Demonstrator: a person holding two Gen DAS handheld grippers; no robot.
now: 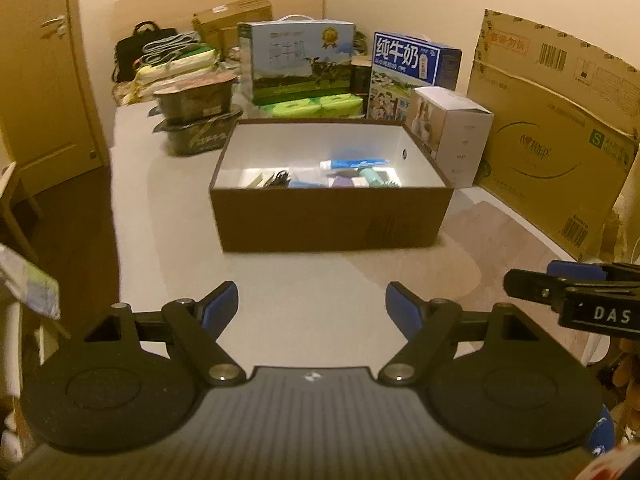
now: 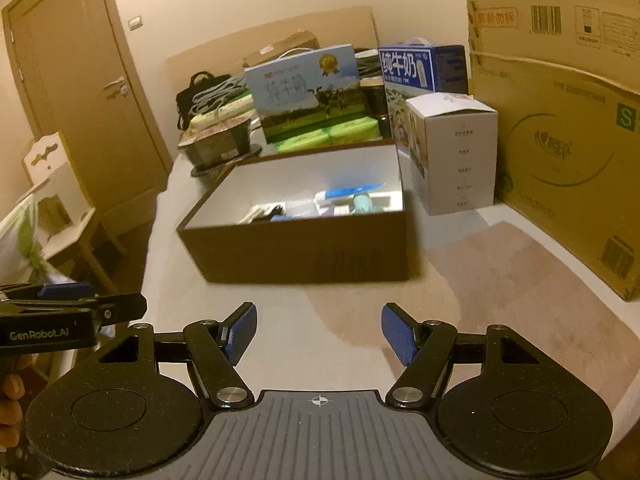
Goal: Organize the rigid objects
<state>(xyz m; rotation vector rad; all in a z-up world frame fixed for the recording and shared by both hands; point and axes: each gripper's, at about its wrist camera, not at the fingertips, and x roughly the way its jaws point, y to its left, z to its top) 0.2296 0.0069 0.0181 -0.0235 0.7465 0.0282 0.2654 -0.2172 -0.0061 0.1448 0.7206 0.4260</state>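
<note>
Both grippers raised over the pale desk [image 1: 312,280], short of the brown cardboard box [image 1: 332,220]. Left gripper [image 1: 312,312]: jaws spread wide, nothing between the blue pads [image 1: 218,308]. Right gripper [image 2: 318,334]: likewise spread wide and empty.

Inside the open box, white-lined, a jumble of small rigid items: a blue-and-white tube [image 1: 354,164] lying across the top toward the right, a pale teal bottle-like piece [image 1: 370,176] just beneath it, something black and tangled-looking [image 1: 278,178] toward the left, a white flat piece [image 1: 252,178] at the far left, a purple block [image 1: 342,181] in the middle. Exact nature of most too blurred to name.

Behind and beside the box: a white carton [image 1: 456,132] touching or just beside its right rear corner, two milk cartons with handles [image 1: 296,60] at the back, green tissue packs [image 1: 312,106], a large flat cardboard sheet [image 1: 552,136] leaning at the right.

Judged: either between items or at the very start or close, no item in hand and nothing loose visible on the desk in front. Next move likely a reach forward and down into the box, over the near wall, jaws kept wide until around one piece; the tube on top the easiest first pick.
</note>
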